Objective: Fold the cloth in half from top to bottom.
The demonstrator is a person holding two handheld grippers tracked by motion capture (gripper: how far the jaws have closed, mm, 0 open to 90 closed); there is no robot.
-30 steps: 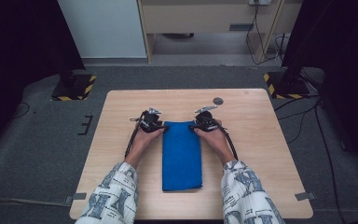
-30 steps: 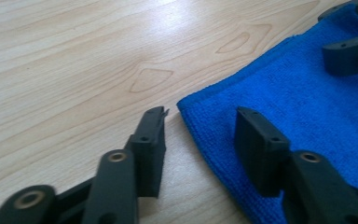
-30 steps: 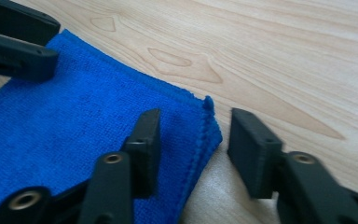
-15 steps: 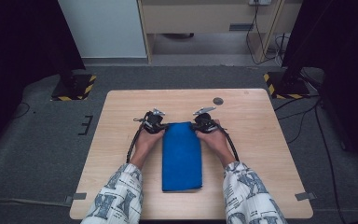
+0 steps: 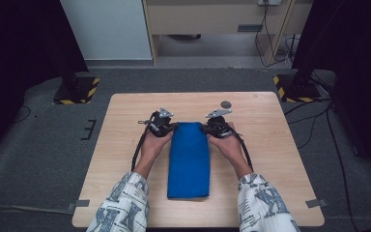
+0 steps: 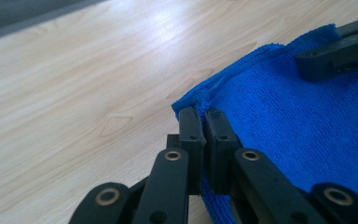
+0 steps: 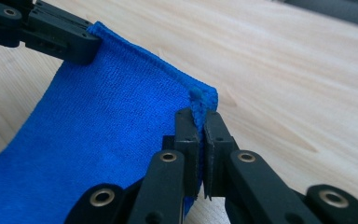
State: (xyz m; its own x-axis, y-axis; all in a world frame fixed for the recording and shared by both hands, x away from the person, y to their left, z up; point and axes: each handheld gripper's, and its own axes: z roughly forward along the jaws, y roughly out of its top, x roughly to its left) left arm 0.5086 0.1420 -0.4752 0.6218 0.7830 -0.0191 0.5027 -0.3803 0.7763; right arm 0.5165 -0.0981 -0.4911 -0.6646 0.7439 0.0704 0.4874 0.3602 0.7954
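Note:
A folded blue cloth (image 5: 189,159) lies lengthwise in the middle of the wooden table (image 5: 125,121). My left gripper (image 5: 170,127) is shut on the cloth's far left corner (image 6: 191,105), its jaws pressed together on the hem. My right gripper (image 5: 206,127) is shut on the far right corner (image 7: 204,99) in the same way. In the left gripper view (image 6: 201,114) the other gripper's jaws (image 6: 335,49) show at the upper right. In the right gripper view (image 7: 200,116) the other gripper's jaws (image 7: 51,30) show at the upper left.
A small dark round disc (image 5: 226,104) lies on the table beyond my right gripper. Black stands with yellow-striped bases (image 5: 75,89) (image 5: 294,87) flank the table's far corners on the grey floor. Cables trail from both grippers along the forearms.
Both grippers have shifted slightly toward the far side with the cloth's far edge between them; the cloth otherwise lies as before.

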